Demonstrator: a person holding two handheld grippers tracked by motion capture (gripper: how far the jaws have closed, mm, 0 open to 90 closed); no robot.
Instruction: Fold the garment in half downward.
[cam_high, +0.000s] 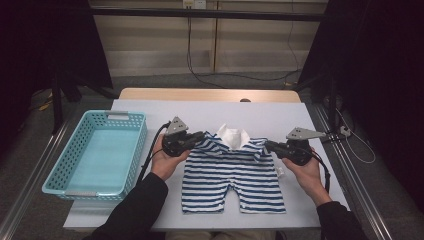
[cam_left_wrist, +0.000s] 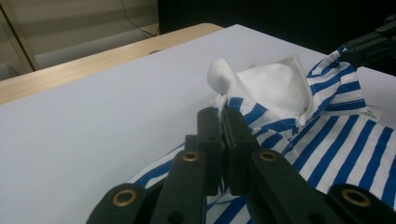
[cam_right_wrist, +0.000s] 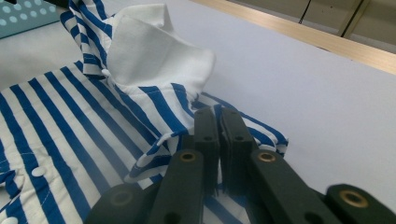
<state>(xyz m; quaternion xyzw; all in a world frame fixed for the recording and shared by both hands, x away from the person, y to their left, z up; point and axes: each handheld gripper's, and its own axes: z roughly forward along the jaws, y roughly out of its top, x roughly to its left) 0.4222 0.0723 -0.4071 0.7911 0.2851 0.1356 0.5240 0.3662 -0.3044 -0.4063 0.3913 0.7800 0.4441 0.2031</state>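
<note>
Nearest me, my forearms come in low over the front edge of the white-covered table (cam_high: 310, 120), one hand on each tool. Between them lies the small blue-and-white striped cotton romper with a white collar (cam_high: 232, 172), flat on its back in the middle of the table, legs toward me and collar away, so both shoulders are easy to reach at once. My left gripper (cam_high: 199, 137) is pinched tight on the shoulder seam at its side of the romper; in the left gripper view its jaws meet with striped cloth caught between them just beside the collar. My right gripper (cam_high: 270, 146) is clamped the same way on the opposite shoulder (cam_right_wrist: 243, 128). I hold the two top corners so the garment will hang or fold evenly. Off to my left sits the turquoise perforated plastic basket (cam_high: 52, 175), empty and well apart from the romper, I judge it to be where the piece ends up
</note>
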